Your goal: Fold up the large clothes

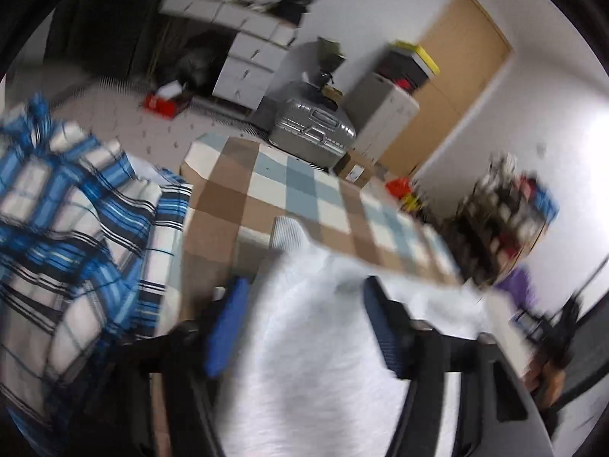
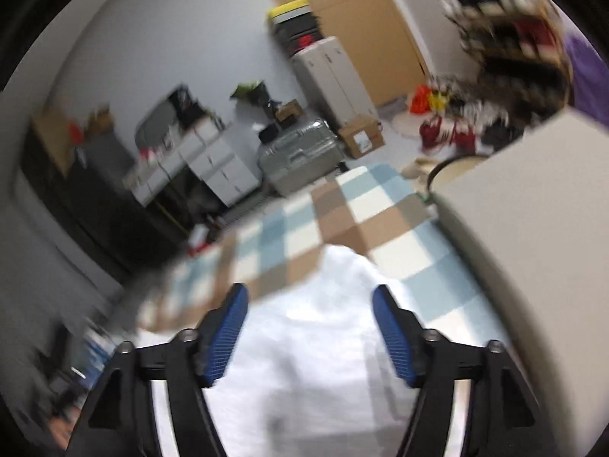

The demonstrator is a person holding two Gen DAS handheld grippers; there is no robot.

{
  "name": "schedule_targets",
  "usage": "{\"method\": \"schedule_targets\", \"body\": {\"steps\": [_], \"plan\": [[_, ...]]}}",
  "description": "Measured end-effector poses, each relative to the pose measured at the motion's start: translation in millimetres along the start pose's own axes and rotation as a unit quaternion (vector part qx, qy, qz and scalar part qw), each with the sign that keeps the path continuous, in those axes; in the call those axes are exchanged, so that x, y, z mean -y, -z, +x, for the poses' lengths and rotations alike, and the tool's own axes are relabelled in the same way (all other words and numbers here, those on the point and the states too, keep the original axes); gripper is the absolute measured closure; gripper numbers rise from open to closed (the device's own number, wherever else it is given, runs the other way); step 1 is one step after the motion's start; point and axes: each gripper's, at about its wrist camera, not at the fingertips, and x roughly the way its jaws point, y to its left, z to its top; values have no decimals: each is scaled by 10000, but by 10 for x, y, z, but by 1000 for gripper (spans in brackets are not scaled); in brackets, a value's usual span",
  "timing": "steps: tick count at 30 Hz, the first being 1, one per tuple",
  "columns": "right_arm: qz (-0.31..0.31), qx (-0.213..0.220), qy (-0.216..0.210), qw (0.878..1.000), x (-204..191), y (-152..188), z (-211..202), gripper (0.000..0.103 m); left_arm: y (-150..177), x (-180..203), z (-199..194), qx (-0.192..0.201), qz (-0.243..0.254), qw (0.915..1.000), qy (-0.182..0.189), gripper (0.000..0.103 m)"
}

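Note:
A white garment (image 1: 316, 327) lies on the checked tablecloth (image 1: 266, 186), its ribbed cuff or collar pointing away. My left gripper (image 1: 304, 293) is open above it, blue pads either side of the cloth, not pinching it. In the right wrist view the same white garment (image 2: 316, 342) spreads under my right gripper (image 2: 310, 301), which is also open and holds nothing. The checked cloth (image 2: 342, 224) shows beyond it. A blue plaid shirt (image 1: 76, 228) lies bunched at the left. Both views are motion-blurred.
A silver suitcase (image 1: 312, 129) stands on the floor past the table's far edge, with a white drawer unit (image 1: 247, 64) and cardboard box (image 2: 359, 139) nearby. A large beige box or panel (image 2: 533, 205) sits close at the right. A cluttered shelf (image 1: 506, 213) stands far right.

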Motion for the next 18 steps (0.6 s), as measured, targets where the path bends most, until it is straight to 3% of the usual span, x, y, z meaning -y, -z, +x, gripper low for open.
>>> {"method": "schedule_targets", "body": {"steps": [3, 4, 6, 7, 8, 9, 10, 11, 12, 13, 14, 15, 18], "plan": [[-17, -407, 127, 9991, 99, 88, 183, 31, 61, 79, 303, -551, 413, 9971, -319, 42], [54, -537, 109, 9985, 139, 107, 265, 31, 79, 92, 425, -827, 587, 9946, -232, 42], [60, -700, 193, 9973, 202, 163, 364, 31, 101, 132, 627, -979, 731, 9917, -402, 43], [53, -716, 262, 9971, 206, 165, 404, 31, 76, 161, 644, -924, 786, 9915, -459, 54], [39, -749, 335, 9966, 213, 180, 427, 31, 85, 182, 678, -868, 862, 9911, -531, 80], [16, -824, 408, 9958, 234, 191, 468, 33, 78, 196, 696, -899, 936, 9897, -596, 93], [23, -834, 425, 9956, 246, 194, 503, 36, 79, 195, 681, -905, 996, 9889, -624, 102], [7, -849, 426, 9955, 262, 192, 545, 38, 74, 180, 645, -810, 1010, 9899, -576, 103], [-44, -839, 451, 9954, 268, 190, 546, 50, 65, 158, 585, -698, 1032, 9906, -565, 103], [-135, -807, 514, 9953, 273, 189, 540, 76, 58, 131, 525, -613, 1064, 9908, -576, 103], [-182, -789, 563, 9951, 277, 186, 521, 91, 42, 102, 460, -529, 1051, 9916, -544, 103], [-174, -708, 389, 9966, 285, 179, 446, 99, 23, 73, 390, -452, 991, 9929, -480, 103], [-186, -175, -551, 9982, 239, 139, 80, 99, -37, -1, 133, -138, 829, 9964, -145, 103]]}}
